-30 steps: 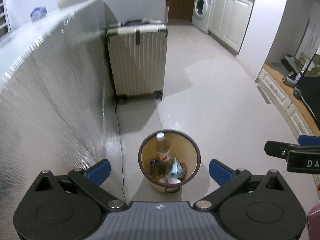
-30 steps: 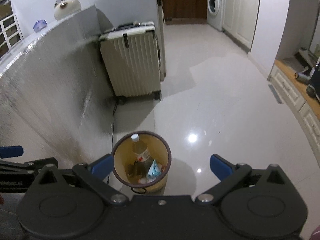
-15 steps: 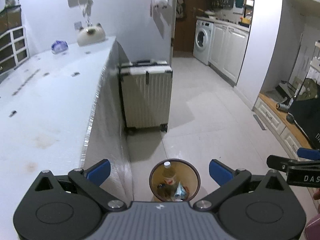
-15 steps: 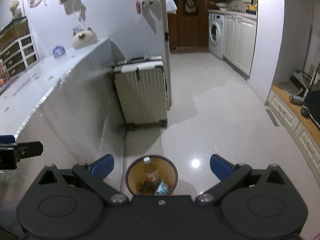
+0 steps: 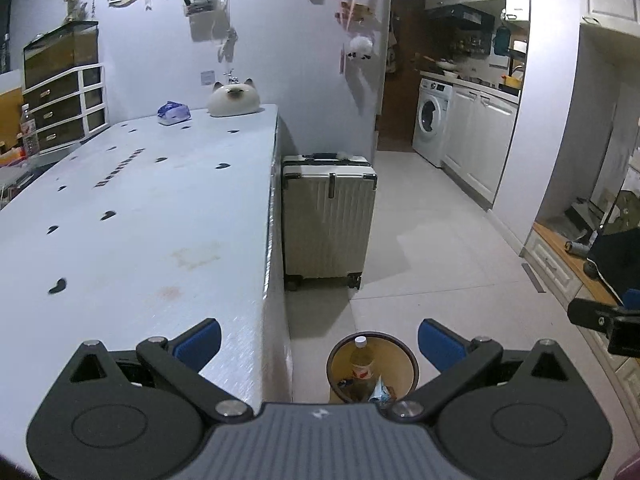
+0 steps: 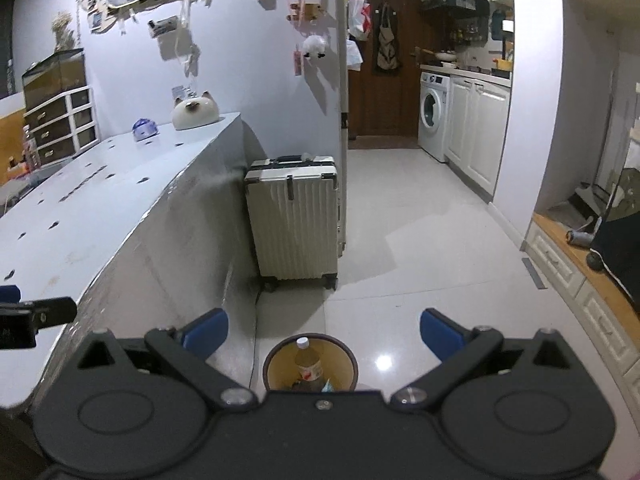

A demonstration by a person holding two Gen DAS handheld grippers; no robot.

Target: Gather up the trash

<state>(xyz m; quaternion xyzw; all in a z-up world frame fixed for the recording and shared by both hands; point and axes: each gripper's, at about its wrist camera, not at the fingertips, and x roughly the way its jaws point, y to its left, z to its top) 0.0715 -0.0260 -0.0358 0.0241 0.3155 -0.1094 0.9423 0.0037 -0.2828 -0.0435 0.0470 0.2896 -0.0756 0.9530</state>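
Tan plastic, dark-rimmed, the bin point(image 5: 373, 364) stands on the floor at the bottom centre of both views, just below and between each pair of tongs — left tongs point(image 5: 319, 340) and right tongs point(image 6: 324, 332) both spread wide, holding nothing. A bottle point(image 5: 361, 358) leans upright inside among wrappers. No loose trash shows; the pale counter point(image 5: 132, 216) fills the left of the frame, nearer the left tongs.
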